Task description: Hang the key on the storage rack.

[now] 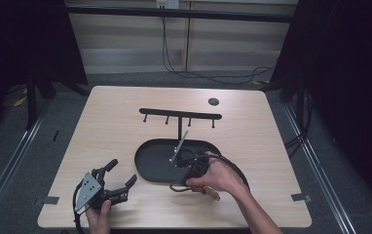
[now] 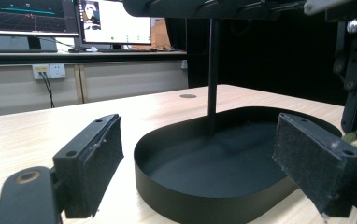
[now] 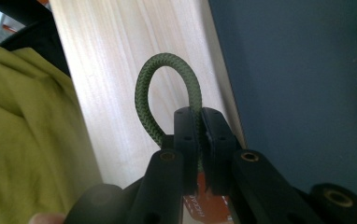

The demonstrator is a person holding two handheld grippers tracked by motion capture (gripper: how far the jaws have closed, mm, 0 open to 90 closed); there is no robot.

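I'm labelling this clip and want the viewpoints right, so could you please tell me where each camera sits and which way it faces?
High view: fixed above the person's side, looking forward and down on the table; both forearms enter below, left gripper open.
Left gripper view: rides the left gripper, looking low across the black tray to the stand's post.
Right gripper view: rides the right gripper, jaws shut on a green cord loop.
Shared: the tray and the table.

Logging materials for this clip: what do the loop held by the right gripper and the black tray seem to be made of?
The loop looks like braided green cord, matte, with a woven pattern showing. The tray seems to be thin sheet metal with a matte black coating: its wall is thin, smooth and even, though hard plastic can't be ruled out.
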